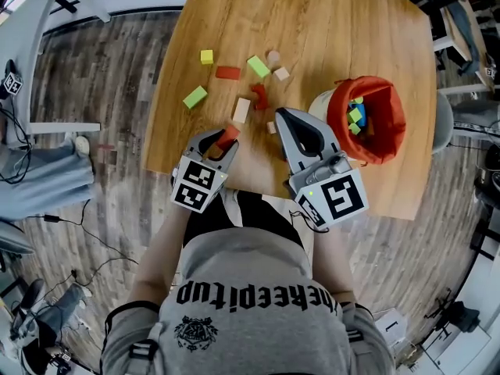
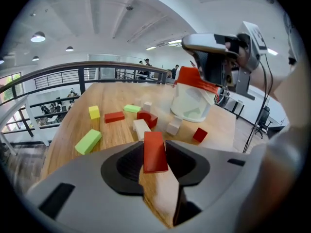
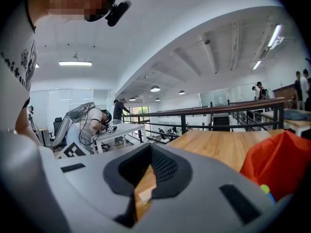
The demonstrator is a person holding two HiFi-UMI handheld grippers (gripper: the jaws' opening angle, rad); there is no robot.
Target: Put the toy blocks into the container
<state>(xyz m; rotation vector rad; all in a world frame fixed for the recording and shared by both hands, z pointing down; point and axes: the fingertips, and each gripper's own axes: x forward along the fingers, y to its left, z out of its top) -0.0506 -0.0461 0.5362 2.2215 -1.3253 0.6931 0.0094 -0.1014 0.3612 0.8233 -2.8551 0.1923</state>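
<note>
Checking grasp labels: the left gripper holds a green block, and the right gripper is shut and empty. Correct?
No: the left gripper holds a red block, not green, as the left gripper view shows. The right gripper is shut and empty.

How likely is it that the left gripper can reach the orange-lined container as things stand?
Probably yes, but not straight across: the right gripper sits between the left gripper, holding a red block, and the orange-lined container, so a detour seems needed.
</note>
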